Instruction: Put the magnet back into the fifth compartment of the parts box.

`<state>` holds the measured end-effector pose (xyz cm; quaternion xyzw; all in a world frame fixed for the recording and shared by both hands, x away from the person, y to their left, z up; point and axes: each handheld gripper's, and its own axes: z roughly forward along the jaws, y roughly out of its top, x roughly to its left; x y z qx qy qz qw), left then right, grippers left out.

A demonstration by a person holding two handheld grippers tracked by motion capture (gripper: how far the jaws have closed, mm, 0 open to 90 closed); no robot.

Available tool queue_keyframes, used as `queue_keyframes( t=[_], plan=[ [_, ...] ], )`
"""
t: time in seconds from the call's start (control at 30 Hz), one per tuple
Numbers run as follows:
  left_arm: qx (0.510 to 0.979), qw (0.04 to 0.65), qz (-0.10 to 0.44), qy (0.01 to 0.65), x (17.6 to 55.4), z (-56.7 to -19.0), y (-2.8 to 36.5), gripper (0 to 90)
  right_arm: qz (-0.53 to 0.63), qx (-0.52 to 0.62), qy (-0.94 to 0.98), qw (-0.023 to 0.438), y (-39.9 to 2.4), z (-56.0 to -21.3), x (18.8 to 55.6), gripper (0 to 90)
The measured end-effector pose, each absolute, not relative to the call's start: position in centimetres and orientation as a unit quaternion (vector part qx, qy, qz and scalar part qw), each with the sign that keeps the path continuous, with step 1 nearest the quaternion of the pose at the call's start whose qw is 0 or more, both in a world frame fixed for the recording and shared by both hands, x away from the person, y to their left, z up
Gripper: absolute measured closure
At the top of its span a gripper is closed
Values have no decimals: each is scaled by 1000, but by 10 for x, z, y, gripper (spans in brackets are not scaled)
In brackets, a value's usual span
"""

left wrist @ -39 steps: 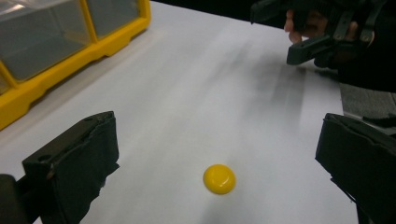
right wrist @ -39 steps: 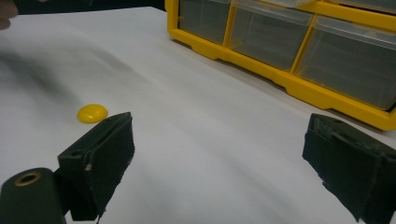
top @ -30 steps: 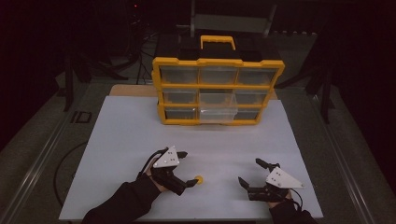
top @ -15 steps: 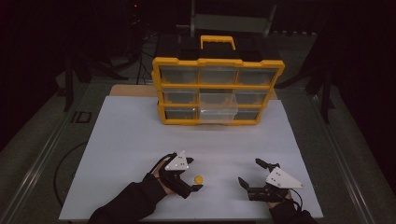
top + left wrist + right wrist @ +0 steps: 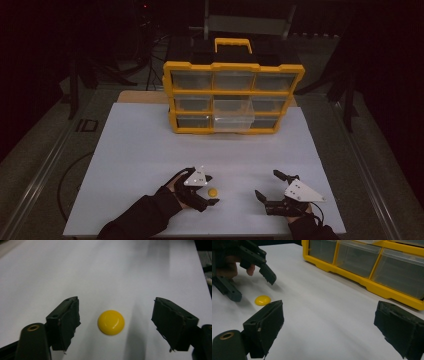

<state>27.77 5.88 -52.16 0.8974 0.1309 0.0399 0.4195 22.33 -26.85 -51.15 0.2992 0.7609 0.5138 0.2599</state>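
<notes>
The left gripper point(image 5: 209, 190) has its fingers point(image 5: 65, 320) wide, either side of a yellow disc point(image 5: 111, 322) lying on the white bench point(image 5: 150, 145), not touching it. The right gripper point(image 5: 270, 189) rests nearby, fingers wide and empty. An organiser point(image 5: 232, 95) stands at the back.

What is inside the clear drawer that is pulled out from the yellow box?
The drawer stands out from the middle column of the box. Through its clear walls nothing inside can be made out. The picture is dim and small, so tiny parts could be missed.

left gripper point(image 5: 211, 190) fingers apart around yellow disc point(image 5: 213, 192) | right gripper point(image 5: 267, 184) fingers apart
</notes>
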Motion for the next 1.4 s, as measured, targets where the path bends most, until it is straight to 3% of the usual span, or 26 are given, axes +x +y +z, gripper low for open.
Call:
queue_keyframes(
  t=[0.4,0.67,1.1,1.4],
  plan=[
    [911,392,32,126,281,-526,56,448,514,299,761,260,-268,-512,223,89],
    [917,377,33,125,283,-528,54,532,514,299,761,259,-268,-512,223,89],
    [928,348,32,128,283,-523,47,616,514,299,762,259,-268,-512,223,89],
    [938,322,25,129,285,-519,41,626,514,298,762,258,-267,-512,224,89]
  ],
)
